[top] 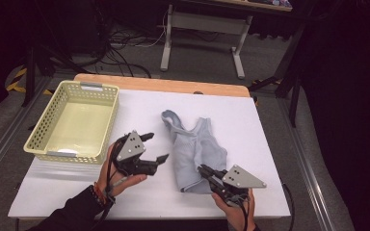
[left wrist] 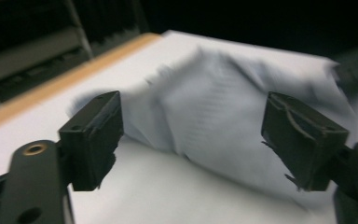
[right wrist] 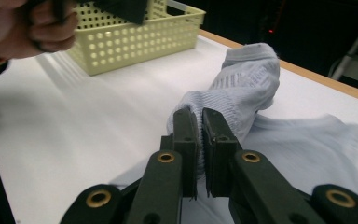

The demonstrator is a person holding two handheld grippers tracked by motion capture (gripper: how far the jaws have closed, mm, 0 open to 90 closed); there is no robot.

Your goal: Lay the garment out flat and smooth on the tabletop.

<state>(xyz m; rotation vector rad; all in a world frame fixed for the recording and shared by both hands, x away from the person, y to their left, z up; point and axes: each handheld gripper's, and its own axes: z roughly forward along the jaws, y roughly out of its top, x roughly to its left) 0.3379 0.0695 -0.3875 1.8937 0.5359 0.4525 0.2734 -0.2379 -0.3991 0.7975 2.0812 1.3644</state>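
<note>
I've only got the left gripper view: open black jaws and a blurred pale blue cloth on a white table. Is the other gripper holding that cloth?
Observer: Yes. The right gripper is shut on the ribbed cuff of a pale blue-grey knitted sock.
Operator: Is there anything to put it in?
Observer: A pale yellow perforated plastic basket stands at the left end of the white table, apart from the sock.
Operator: Where is my gripper relative to those two?
Observer: In the high view the left gripper sits between the basket and the sock, jaws open, with nothing between them.
</note>
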